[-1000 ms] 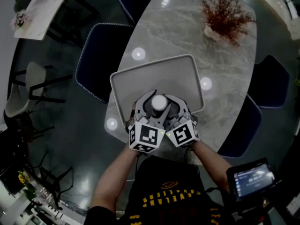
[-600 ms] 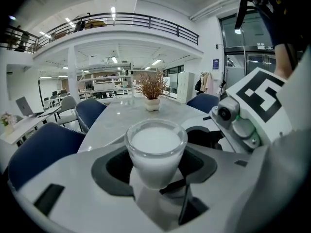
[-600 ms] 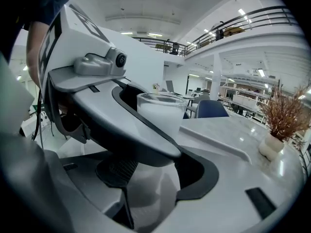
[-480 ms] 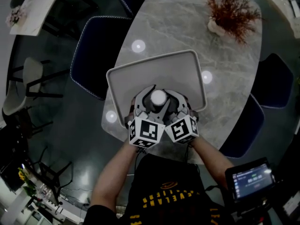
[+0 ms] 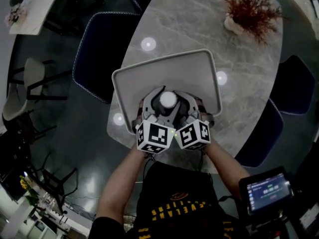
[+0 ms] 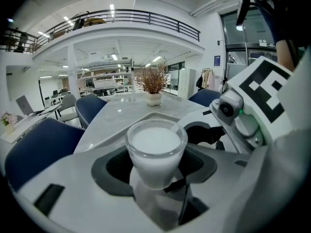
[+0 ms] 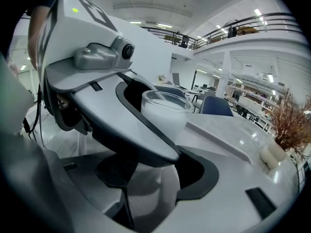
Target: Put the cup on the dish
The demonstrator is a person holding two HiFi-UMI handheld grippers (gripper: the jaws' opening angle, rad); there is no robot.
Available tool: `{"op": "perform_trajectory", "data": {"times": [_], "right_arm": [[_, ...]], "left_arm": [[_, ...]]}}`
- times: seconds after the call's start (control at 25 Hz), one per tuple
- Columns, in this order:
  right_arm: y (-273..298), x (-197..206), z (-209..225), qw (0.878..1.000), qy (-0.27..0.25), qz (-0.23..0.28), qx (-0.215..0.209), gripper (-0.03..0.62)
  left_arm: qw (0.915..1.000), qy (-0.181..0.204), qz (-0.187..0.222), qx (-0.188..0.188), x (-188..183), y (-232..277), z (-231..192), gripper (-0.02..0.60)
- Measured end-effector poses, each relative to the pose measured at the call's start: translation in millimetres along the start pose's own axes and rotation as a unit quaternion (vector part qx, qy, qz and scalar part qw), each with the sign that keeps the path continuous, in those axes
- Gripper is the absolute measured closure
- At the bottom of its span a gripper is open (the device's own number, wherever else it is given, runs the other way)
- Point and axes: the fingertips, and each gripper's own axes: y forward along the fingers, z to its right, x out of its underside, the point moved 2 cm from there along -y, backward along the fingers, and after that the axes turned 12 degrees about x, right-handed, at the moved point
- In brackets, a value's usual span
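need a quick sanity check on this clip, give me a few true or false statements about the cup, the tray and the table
The cup holds something white. True.
The cup stands alone, clear of both grippers. False: the left gripper and the right gripper close around it.
A dried plant stands at the far end of the table. True.
The tray is loaded with plates. False: beyond the cup it lies bare.
The chair beside the table is red. False: it is blue.

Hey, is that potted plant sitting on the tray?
No, the potted plant stands on the bare table at its far end, well apart from the tray.
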Motion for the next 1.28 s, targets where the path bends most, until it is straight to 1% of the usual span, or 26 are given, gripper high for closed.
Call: {"op": "perform_trajectory", "data": {"times": [0.28,0.4,0.52,0.72,0.88,1.16,1.28], "right_arm": [[3,8,-2,1.0,-0.015,-0.018,-0.003,0.355],[4,9,-5,0.999,-0.03,-0.027,-0.003,0.355],[4,11,-6,0.999,-0.03,-0.027,-0.01,0.355],[3,14,-4,0.999,-0.037,-0.026,-0.011,0.355],[3,13,-5,0.999,-0.046,-0.028,-0.01,0.355],[2,12,-5,0.999,-0.03,-0.024,-0.014,0.355],[1,10,-6,0.999,-0.033,-0.021,-0.013,0.353]], "left_arm": [[1.0,-0.002,-0.002,0.001,8,5,-1,0.324],[0.9999,-0.015,-0.005,-0.002,14,5,-4,0.324],[0.9995,-0.032,-0.007,-0.006,20,6,-9,0.324],[0.9996,-0.02,-0.013,-0.016,24,7,-13,0.324],[0.9995,-0.02,-0.014,-0.019,26,6,-13,0.324],[0.9996,-0.02,0.006,-0.016,26,4,-12,0.324],[0.9995,-0.025,0.011,-0.017,27,1,-13,0.3]]}}
